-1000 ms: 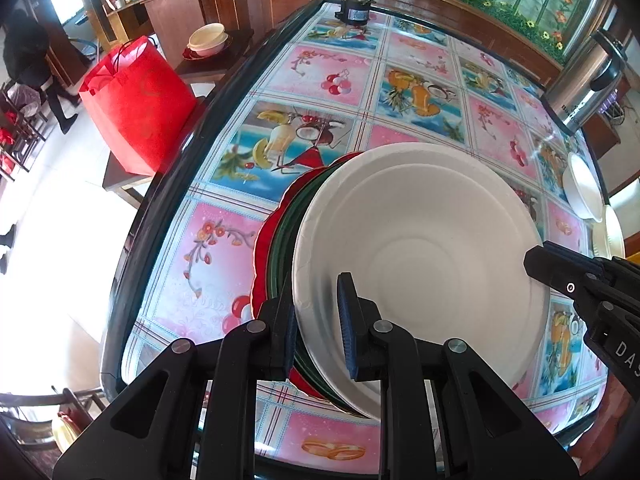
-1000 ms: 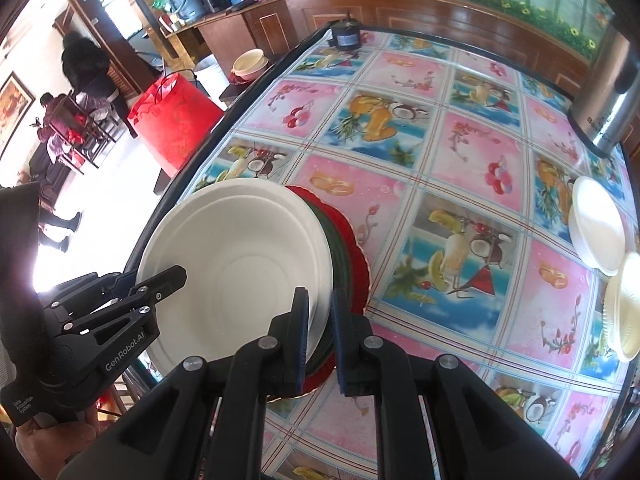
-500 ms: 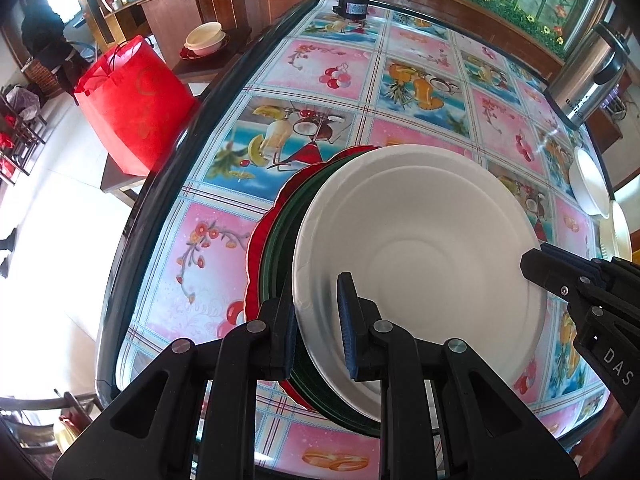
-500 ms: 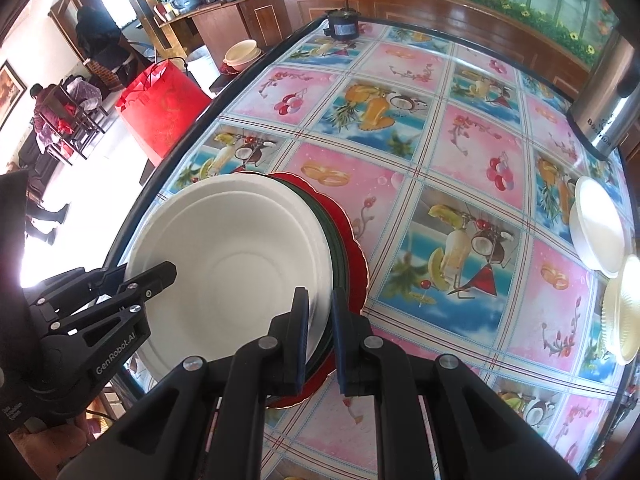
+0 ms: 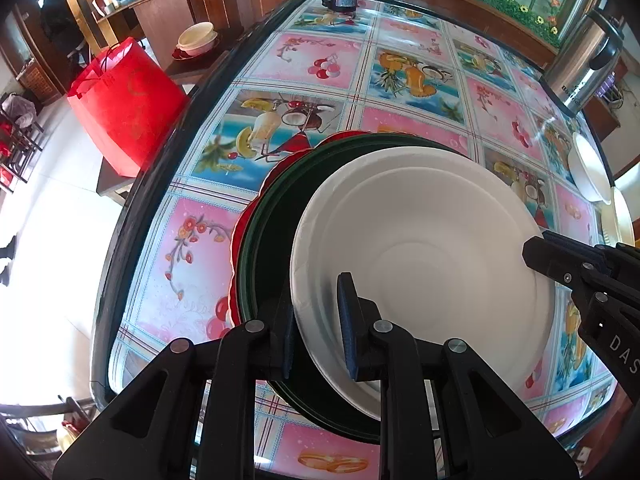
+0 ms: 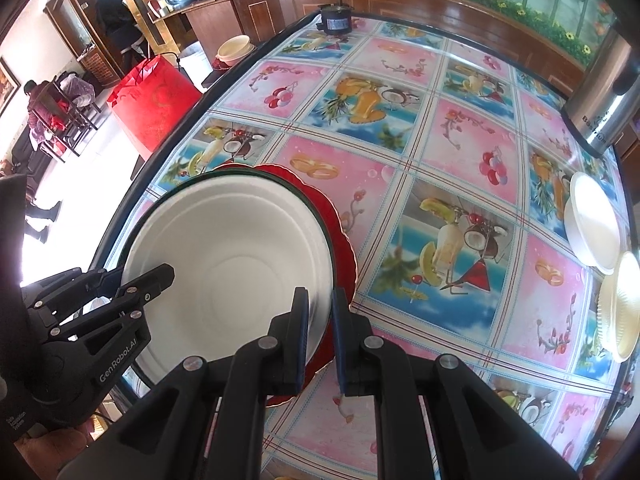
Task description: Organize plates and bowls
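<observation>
A stack of plates is held above the table: a white plate [image 5: 424, 248] on top, a dark green plate [image 5: 272, 240] under it and a red scalloped plate [image 5: 240, 240] at the bottom. My left gripper [image 5: 316, 320] is shut on the stack's near-left rim. My right gripper [image 6: 320, 332] is shut on the opposite rim, over the white plate [image 6: 232, 256] and red plate [image 6: 340, 248]. Each gripper shows in the other's view. The stack is tilted and the white plate sits shifted to the right on the green one.
The table has a fruit-patterned cloth [image 6: 440, 160]. Two white bowls [image 6: 592, 224] and a cream plate [image 6: 620, 308] sit at its right edge. A steel urn [image 6: 604, 112] stands far right, a small black motor [image 6: 334, 20] at the far end. A red bag [image 5: 124, 104] stands left, off the table.
The stack, held by both grippers, has risen and shifted away from the near edge. The white plate has slid right, which uncovers more of the green plate.
</observation>
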Demonstrator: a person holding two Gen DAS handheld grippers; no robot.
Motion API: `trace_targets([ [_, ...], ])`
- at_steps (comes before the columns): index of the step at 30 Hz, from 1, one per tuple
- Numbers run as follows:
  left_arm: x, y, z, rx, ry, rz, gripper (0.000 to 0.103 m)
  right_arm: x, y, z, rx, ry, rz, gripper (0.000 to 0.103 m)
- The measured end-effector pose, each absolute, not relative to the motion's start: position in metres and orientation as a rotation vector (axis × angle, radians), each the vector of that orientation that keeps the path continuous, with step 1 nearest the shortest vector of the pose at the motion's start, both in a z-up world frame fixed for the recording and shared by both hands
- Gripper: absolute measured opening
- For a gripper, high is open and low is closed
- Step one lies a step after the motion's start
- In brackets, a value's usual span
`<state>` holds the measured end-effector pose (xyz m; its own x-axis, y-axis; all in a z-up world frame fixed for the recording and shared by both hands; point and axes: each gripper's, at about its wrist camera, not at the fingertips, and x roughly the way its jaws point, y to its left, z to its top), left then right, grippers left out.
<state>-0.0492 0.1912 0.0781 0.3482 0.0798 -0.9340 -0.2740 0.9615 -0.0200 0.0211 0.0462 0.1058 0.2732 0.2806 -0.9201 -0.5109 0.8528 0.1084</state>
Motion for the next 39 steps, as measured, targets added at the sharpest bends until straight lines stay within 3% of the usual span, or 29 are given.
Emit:
trace_targets([
  [7, -0.05, 0.194, 0.081, -0.182, 1.187, 0.24, 0.021, 0.022, 0.051, 0.1, -0.232, 1.181, 0.536, 0.011],
  [18, -0.051, 0.194, 0.097, -0.151, 1.149, 0.232, 0.04, 0.02, 0.056, 0.093, -0.237, 1.193, 0.538, 0.012],
  [28, -0.055, 0.203, 0.117, -0.176, 1.102, 0.241, 0.04, 0.02, 0.052, 0.099, -0.194, 1.19, 0.551, 0.012],
  [32, -0.051, 0.204, 0.12, -0.181, 1.092, 0.239, 0.04, 0.019, 0.044, 0.11, -0.173, 1.172, 0.553, 0.029],
  [39, -0.039, 0.19, 0.123, -0.17, 1.09, 0.208, 0.04, 0.017, 0.029, 0.119, -0.141, 1.16, 0.551, 0.03],
])
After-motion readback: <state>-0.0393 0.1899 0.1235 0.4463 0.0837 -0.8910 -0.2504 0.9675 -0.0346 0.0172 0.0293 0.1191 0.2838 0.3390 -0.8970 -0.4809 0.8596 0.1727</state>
